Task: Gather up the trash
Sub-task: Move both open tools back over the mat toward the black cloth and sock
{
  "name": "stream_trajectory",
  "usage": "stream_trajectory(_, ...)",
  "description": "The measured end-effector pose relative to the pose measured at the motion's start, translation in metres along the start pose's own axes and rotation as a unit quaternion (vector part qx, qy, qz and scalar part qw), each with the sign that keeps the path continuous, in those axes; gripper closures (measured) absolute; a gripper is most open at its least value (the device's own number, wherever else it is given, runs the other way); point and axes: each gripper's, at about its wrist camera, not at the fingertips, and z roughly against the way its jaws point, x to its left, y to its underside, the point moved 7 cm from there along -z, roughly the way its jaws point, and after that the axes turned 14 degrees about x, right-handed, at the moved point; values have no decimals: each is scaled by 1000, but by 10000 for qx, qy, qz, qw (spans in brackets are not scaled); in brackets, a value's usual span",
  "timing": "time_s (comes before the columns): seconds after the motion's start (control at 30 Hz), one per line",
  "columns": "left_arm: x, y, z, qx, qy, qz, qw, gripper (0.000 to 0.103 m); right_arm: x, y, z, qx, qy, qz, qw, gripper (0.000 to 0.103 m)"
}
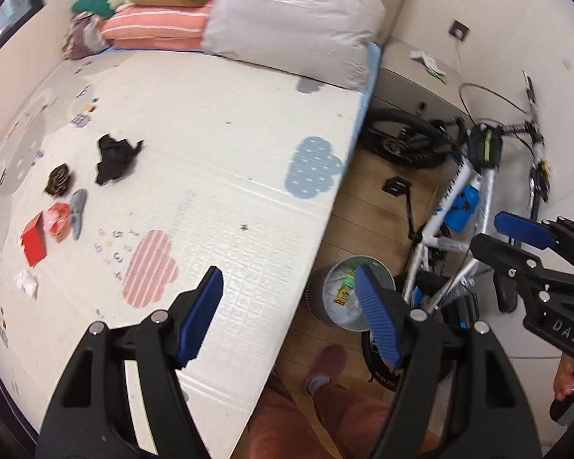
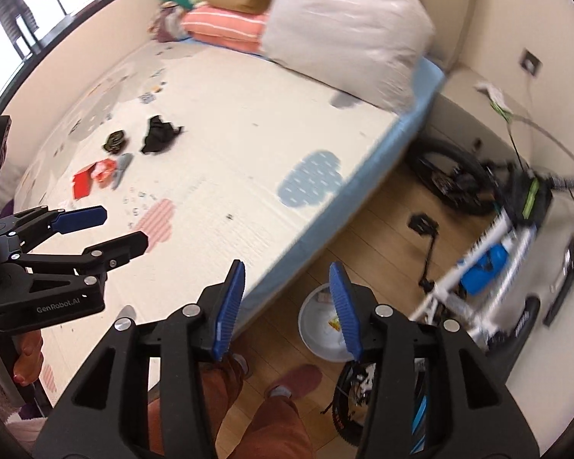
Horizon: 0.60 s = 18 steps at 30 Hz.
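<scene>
- My left gripper (image 1: 287, 313) has its jaws spread wide with nothing between the blue pads; it hangs over the edge of the mat (image 1: 218, 176), above the floor (image 1: 363, 199).
- My right gripper (image 2: 287, 306) is open too, a little narrower, and holds nothing. In the left view it shows at the right edge (image 1: 516, 237), well apart from the left one.
- The bin (image 1: 340, 294) stands on the wood floor just beside the mat edge, next to the bike (image 1: 455, 206). It already has scraps in it: something green and something yellow show in the left view. In the right view the bin (image 2: 317, 329) sits between my right pads, below them.
- Trash lies on the mat, well away from the bin: a red carton (image 1: 34, 241), a torn orange wrapper (image 1: 57, 222) touching it, and a white scrap (image 1: 26, 283) nearer me.
- A grey sock (image 1: 78, 210), a dark patterned sock (image 1: 59, 179) and a black cloth (image 1: 114, 158) lie near that trash.
- Bedding (image 1: 294, 19) is piled at the far end of the mat.
</scene>
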Motion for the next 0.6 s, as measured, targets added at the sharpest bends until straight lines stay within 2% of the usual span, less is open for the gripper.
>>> stream_trajectory(0.27,124,4,42,-322,-322,1220,9915,32,110,-70,4,-112,-189,1063,9941,52)
stream_trajectory(0.53,218,-1,69,-607,-456,1798,9808,32,220,-126,4,-235,-321,1798,9829,51)
stream_trajectory(0.6,236,-6,70,-644,-481,1841,9796,32,241,-140,1,-279,-299,1879,9813,48)
